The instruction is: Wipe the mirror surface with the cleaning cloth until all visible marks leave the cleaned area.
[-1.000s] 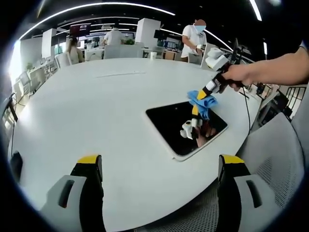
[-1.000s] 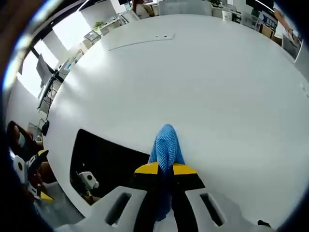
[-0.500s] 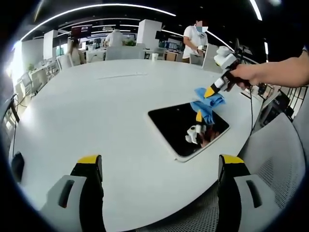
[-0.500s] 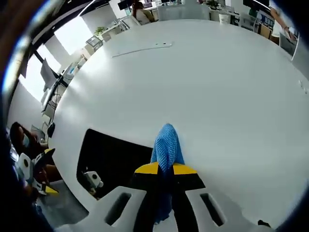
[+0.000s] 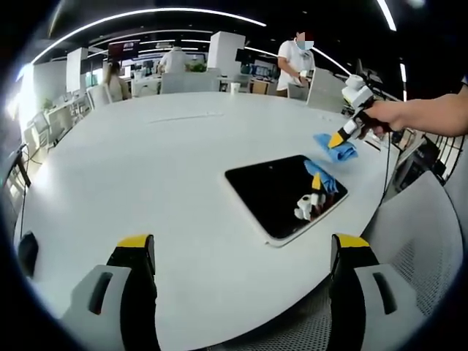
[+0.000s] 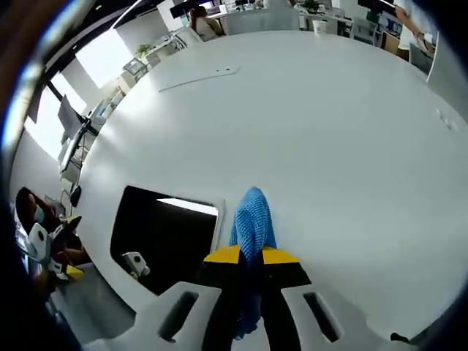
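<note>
A dark rectangular mirror (image 5: 285, 194) lies flat on the white table (image 5: 146, 161), near its right edge. My right gripper (image 5: 341, 137), held by a hand, is shut on the blue cleaning cloth (image 5: 336, 150), which hangs just past the mirror's far right corner, off the glass. The mirror reflects the cloth and gripper. In the right gripper view the yellow-tipped jaws of my right gripper (image 6: 251, 256) pinch the cloth (image 6: 252, 219), with the mirror (image 6: 164, 238) to the left below. My left gripper (image 5: 241, 252) stands open at the table's near edge, its jaws wide apart and holding nothing.
A grey mesh chair (image 5: 417, 241) stands at the table's right edge. Further chairs and desks ring the far side, where several people (image 5: 296, 58) stand or sit. A thin seam (image 6: 197, 77) crosses the far tabletop.
My right gripper has carried the cloth off the mirror's far corner, away to the right and onto the bare table. The left gripper has stayed put.
</note>
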The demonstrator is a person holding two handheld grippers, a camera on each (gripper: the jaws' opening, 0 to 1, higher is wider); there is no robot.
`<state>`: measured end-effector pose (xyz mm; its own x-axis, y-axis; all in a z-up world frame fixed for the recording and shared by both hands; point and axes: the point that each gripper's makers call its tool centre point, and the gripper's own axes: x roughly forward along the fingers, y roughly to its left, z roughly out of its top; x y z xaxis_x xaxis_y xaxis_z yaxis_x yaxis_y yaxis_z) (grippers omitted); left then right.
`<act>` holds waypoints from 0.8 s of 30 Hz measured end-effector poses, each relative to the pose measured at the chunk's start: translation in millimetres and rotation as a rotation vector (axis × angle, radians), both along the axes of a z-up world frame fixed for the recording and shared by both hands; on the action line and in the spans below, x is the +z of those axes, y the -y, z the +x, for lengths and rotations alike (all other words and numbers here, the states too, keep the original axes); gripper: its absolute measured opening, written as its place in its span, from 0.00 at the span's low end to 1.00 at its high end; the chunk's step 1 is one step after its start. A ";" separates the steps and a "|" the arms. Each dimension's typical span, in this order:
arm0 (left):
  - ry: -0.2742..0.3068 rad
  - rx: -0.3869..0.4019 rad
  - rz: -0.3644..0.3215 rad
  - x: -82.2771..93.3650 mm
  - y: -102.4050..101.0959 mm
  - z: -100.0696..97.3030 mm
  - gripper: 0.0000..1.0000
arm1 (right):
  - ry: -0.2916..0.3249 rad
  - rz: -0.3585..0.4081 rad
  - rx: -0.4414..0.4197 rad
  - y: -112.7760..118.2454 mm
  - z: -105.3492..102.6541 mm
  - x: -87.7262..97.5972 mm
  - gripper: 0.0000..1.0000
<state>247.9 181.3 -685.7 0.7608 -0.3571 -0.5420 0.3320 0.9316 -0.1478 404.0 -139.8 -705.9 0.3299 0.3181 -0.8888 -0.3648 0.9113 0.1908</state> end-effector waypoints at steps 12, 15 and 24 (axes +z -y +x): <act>-0.001 0.006 -0.004 2.4 0.9 -0.8 0.99 | -0.021 -0.010 -0.013 11.5 -8.4 -10.4 0.03; -0.001 0.008 -0.007 2.6 0.8 -0.7 0.99 | -0.028 -0.025 -0.013 15.6 -11.7 -19.4 0.04; -0.003 0.005 -0.008 1.0 0.6 0.2 0.99 | -0.052 -0.068 0.004 24.1 -22.9 -44.3 0.05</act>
